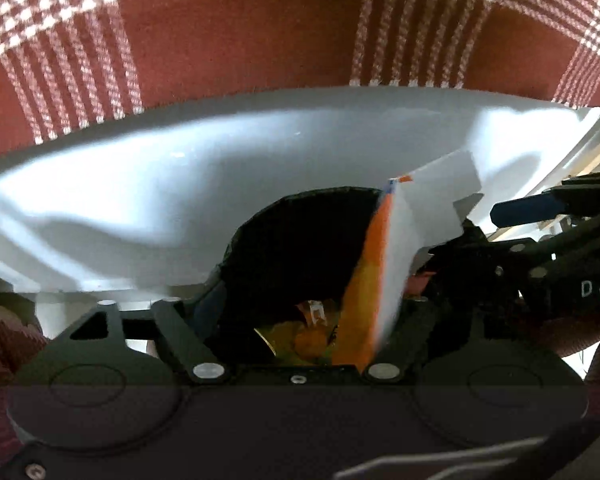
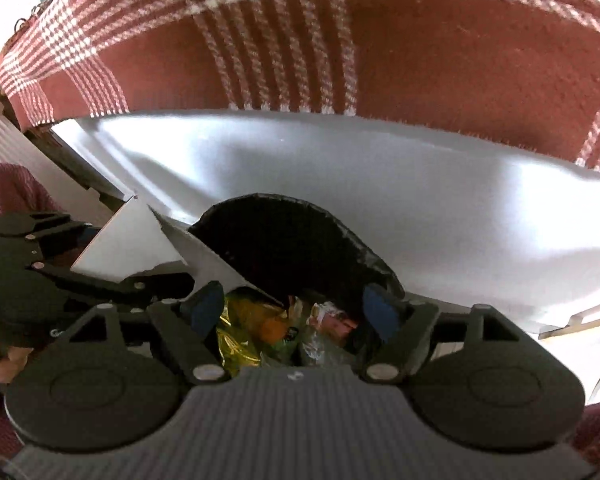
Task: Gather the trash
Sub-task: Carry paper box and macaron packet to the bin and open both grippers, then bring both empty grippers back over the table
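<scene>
White card with an orange face (image 1: 384, 264), the trash in hand, stands on edge between the jaws of the left gripper (image 1: 312, 300). The jaws are apart and, as far as I can see, no pad presses on the card; it looks blurred, so I judge it is loose and falling. Below it is the dark opening of the bin (image 1: 300, 220), lined in black. A white plastic sheet (image 1: 180, 184) lies around the opening from nine to three o'clock, and a red checked cloth (image 1: 220, 40) is beyond it at twelve.

The right gripper (image 2: 292, 312) also has its jaws apart, with nothing between them, above the same opening.

To do this step well, I think both grippers should stay wide and over the middle of the opening until the card is fully inside, because its upper corner at two o'clock may catch the rim.

Inside the bin I see a yellow foil wrapper (image 2: 236, 340), something orange (image 2: 274, 330) and a pinkish packet (image 2: 336, 320).
</scene>
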